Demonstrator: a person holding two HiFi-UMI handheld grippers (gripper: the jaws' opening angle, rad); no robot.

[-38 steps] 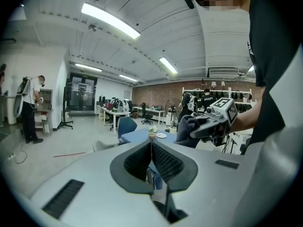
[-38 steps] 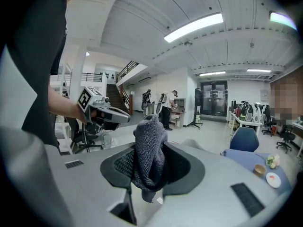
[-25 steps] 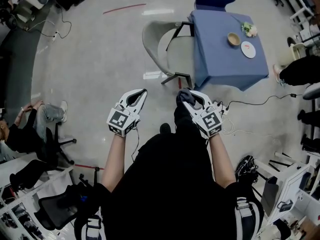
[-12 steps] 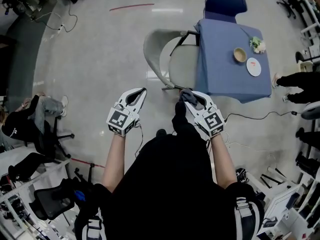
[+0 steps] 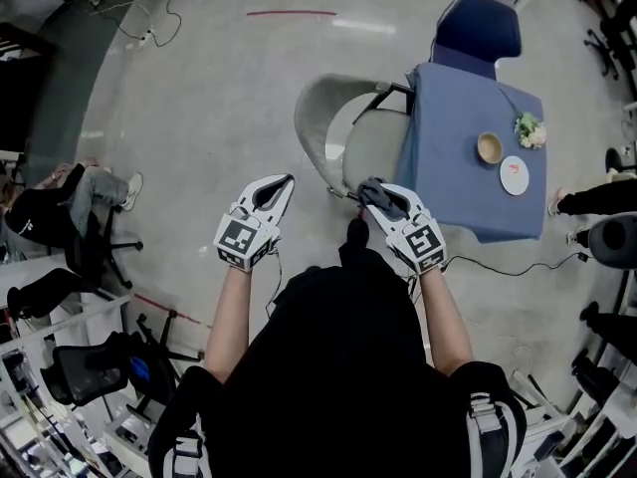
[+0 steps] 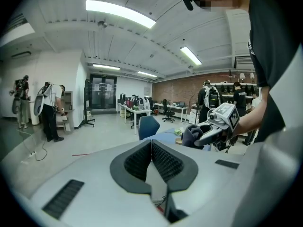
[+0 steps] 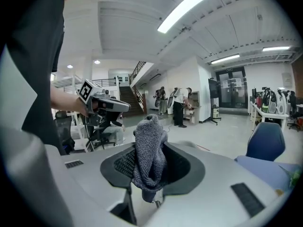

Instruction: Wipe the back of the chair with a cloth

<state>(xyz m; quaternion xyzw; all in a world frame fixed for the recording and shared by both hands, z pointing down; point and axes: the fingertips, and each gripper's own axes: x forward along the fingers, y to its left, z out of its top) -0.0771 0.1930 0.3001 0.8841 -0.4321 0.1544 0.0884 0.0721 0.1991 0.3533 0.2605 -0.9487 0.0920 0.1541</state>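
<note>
Grey knitted cloth (image 7: 149, 148) sits pinched between the closed jaws of the right gripper (image 5: 374, 195), bunched up past them. The left gripper (image 6: 151, 143) has its jaws pressed together on nothing (the two grippers side by side, apart). Just beyond stands the pale curved-back chair (image 5: 317, 118), against a blue-draped table (image 5: 468, 182).

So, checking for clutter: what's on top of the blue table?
A bowl, a plate and small flowers; the blue cloth covers the tabletop itself.

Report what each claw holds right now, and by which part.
The right claw grips the grey cloth by its bunched middle, and one end sticks out past the jaws. The left claw is shut on nothing.
</note>
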